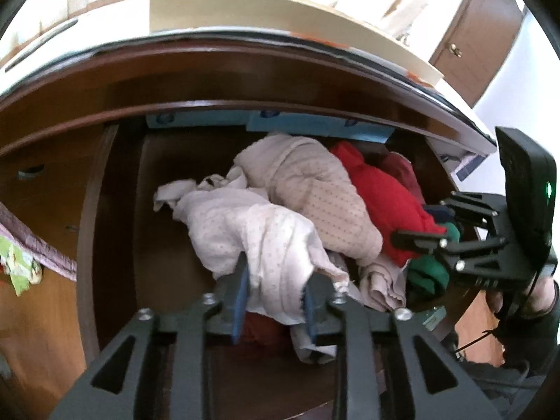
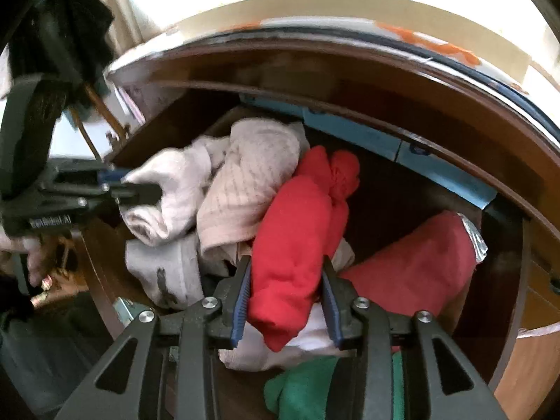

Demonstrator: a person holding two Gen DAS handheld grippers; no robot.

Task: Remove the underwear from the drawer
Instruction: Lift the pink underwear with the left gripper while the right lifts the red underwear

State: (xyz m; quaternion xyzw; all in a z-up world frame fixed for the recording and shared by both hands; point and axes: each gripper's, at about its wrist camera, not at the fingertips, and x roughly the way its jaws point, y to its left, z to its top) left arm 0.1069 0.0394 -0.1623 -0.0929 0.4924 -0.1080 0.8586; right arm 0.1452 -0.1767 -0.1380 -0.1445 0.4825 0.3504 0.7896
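With the left gripper point(image 1: 276, 290) clamped on the white underwear point(image 1: 252, 231) and the right gripper point(image 2: 285, 301) clamped on the red piece point(image 2: 297, 238), both near the drawer's point(image 1: 115, 210) front edge, lifting could drag out the tangled beige garment point(image 1: 315, 189).

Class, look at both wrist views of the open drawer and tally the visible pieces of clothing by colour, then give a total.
White or off-white: 2, the dotted white garment and a white piece below it
Beige: 1, beige garment
Bright red: 1, red garment
Darker red: 1, dark red garment
Green: 1, green garment
Total: 6 visible; anything buried is not counted.
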